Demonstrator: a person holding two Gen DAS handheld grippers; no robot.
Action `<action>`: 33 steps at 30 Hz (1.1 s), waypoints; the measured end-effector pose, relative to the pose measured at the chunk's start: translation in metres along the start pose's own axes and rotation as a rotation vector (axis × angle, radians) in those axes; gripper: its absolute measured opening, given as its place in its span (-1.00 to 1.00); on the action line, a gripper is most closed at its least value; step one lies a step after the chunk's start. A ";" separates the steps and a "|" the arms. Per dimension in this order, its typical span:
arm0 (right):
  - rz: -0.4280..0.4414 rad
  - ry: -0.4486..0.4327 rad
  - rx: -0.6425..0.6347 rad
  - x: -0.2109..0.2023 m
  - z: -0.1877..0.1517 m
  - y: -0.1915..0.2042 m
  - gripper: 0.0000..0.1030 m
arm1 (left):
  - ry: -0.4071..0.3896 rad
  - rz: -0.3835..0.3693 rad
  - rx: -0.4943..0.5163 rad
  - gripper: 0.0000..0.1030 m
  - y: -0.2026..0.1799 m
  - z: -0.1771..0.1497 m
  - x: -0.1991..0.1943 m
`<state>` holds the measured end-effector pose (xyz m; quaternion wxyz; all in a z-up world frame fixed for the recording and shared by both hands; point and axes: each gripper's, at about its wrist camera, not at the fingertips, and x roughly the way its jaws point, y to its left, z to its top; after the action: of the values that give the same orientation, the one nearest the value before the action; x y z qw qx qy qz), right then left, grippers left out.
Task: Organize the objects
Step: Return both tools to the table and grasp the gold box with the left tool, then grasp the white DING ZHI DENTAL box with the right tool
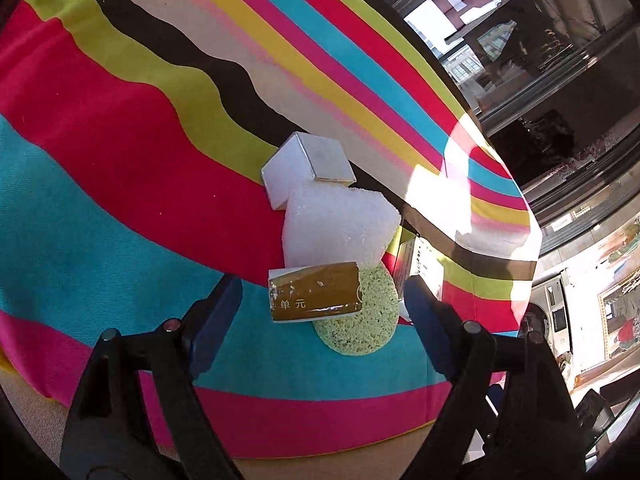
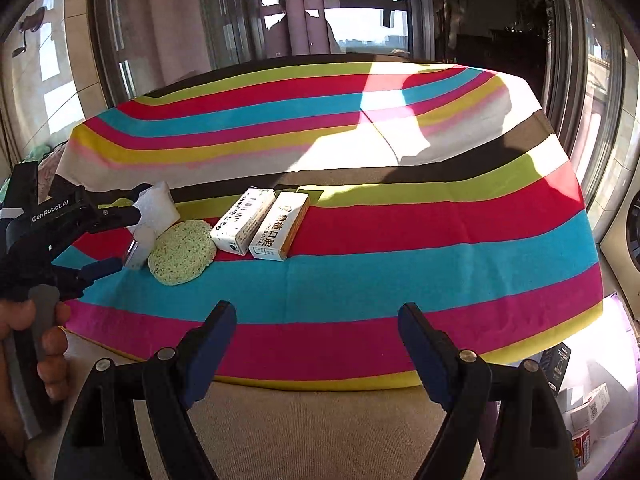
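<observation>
Surface: striped multicoloured cloth (image 2: pixel 400 264) spread over a tabletop, part in hard sunlight.

Items, near the left end of the cloth, toward its near edge:
- Round pale-green fibrous scrubbing pad (image 1: pixel 360 312), flat on the cloth.
- White coarse foam block (image 1: pixel 340 228), just behind the pad.
- Small white cardboard cube box (image 1: pixel 308 160), touching the far side of the foam.
- Flat box with gold-brown printed face (image 1: pixel 314 292), overlapping the pad's edge.
- Long white carton with barcode (image 2: pixel 244 220) and long white-and-orange carton with printed characters (image 2: pixel 280 226), side by side and parallel, just right of the pad.

Tools: left gripper (image 1: pixel 324 304) has its jaws wide apart, astride the gold-faced box and the pad, gripping neither. Right gripper (image 2: pixel 316 336) is spread wide and empty above the near edge of the cloth.

Progress, as judged: the two cartons look aligned already; the pile at the left looks unsorted, so most of the tidying appears to remain. No target container is visible.

Obscured: the cartons are mostly cut off behind the foam in the left wrist view; in the right wrist view the left gripper covers the cube box. Whether the gold-faced box rests on the pad or only leans against it cannot be told.
</observation>
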<state>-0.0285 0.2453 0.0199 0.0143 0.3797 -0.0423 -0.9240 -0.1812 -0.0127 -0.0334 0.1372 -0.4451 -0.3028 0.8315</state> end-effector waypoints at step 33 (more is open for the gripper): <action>-0.107 0.092 -0.015 0.117 0.054 0.032 0.14 | -0.132 0.031 0.166 -0.03 -0.019 -0.030 -0.029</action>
<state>-0.1496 0.2102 -0.0210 -0.0301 0.4235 -0.0144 -0.9053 -0.1407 -0.0012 -0.0154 0.1406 -0.3811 -0.2343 0.8832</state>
